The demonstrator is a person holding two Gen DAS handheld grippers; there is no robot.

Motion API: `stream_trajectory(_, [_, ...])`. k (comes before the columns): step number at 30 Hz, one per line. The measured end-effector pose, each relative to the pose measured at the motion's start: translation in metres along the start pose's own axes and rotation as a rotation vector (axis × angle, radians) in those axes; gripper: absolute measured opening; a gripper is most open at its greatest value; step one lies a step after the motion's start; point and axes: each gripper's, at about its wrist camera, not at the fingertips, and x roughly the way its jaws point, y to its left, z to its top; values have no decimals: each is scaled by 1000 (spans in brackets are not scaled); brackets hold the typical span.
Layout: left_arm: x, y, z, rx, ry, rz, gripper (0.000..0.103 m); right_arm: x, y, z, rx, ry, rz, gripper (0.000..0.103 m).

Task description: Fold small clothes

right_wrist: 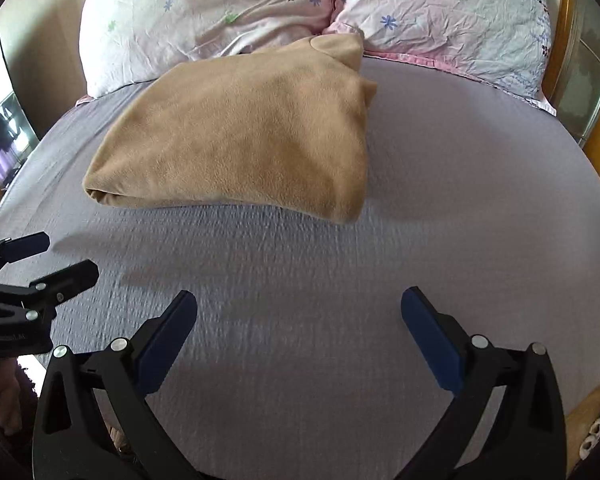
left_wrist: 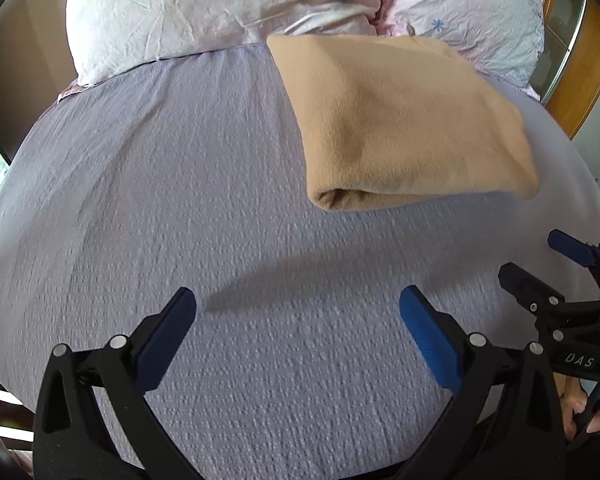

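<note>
Left tool [left_wrist: 298, 306] is wide apart, nothing between its blue pads, hovering low over the textured lilac bed sheet [left_wrist: 220, 220] and pointing toward the headboard end. Right tool [right_wrist: 299, 307] same: wide, nothing held, same heading.

I see them side by side. In the left wrist view the right tool [left_wrist: 540, 258] shows at the right edge, spread and clear of the cloth. In the right wrist view the left tool [right_wrist: 56, 258] shows at the left edge, also spread.

The folded tan fleece garment [left_wrist: 404, 120] lies flat on the bed ahead of both tools, well apart from them, far end touching the pillows. Rolled fold edge faces me.

Left view only: the hand gripping the right tool's handle, bottom right, partly cut off. Right view only: a bunched corner of the garment [right_wrist: 340, 50] pushed up into the gap between the two floral pink-and-white pillows [right_wrist: 204, 20]. Wooden bed frame [right_wrist: 568, 56] is along the right side. Sheet near the tools looks motion-blurred, so I can't judge tool height above it.
</note>
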Motion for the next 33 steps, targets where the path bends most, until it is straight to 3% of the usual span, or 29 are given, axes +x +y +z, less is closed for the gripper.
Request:
stream_trajectory(2, [2,-5,-2,19,0,27,101,0,0,2,-1,-1,-16,102])
stream_trajectory(33, [2,-7,-1,5,8,28,101,-3,1,-2,6,15,-47,102])
